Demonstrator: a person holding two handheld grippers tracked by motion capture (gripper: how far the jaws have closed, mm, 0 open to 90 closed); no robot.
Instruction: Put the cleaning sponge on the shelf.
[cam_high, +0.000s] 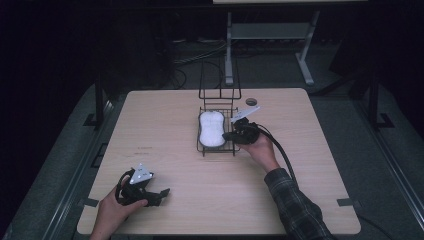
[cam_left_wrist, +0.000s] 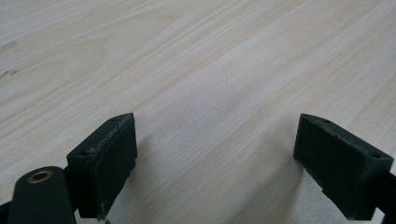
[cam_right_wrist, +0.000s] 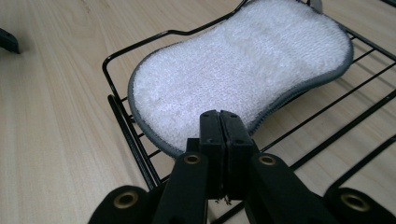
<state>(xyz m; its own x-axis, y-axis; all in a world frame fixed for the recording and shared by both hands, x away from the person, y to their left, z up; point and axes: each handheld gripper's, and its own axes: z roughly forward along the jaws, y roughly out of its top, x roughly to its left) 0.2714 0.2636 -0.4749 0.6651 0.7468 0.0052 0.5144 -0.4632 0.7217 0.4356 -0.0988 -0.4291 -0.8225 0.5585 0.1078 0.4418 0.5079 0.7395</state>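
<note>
A white peanut-shaped sponge (cam_high: 211, 128) (cam_right_wrist: 243, 70) with a grey edge lies flat in a low black wire rack (cam_high: 217, 149) (cam_right_wrist: 122, 119) near the middle of the wooden table (cam_high: 175, 165). My right gripper (cam_high: 227, 135) (cam_right_wrist: 220, 114) reaches in over the rack's right side. Its jaws are pressed together with nothing seen between them, and the tips hover at the sponge's near edge. My left gripper (cam_high: 164, 192) (cam_left_wrist: 215, 126) rests low at the table's front left, jaws wide open over bare wood.
A tall upright wire frame (cam_high: 219, 80) rises from the rack's far end. A small round grommet (cam_high: 251, 101) sits in the tabletop behind the right hand. Beyond the table stand another desk's metal legs (cam_high: 229, 50).
</note>
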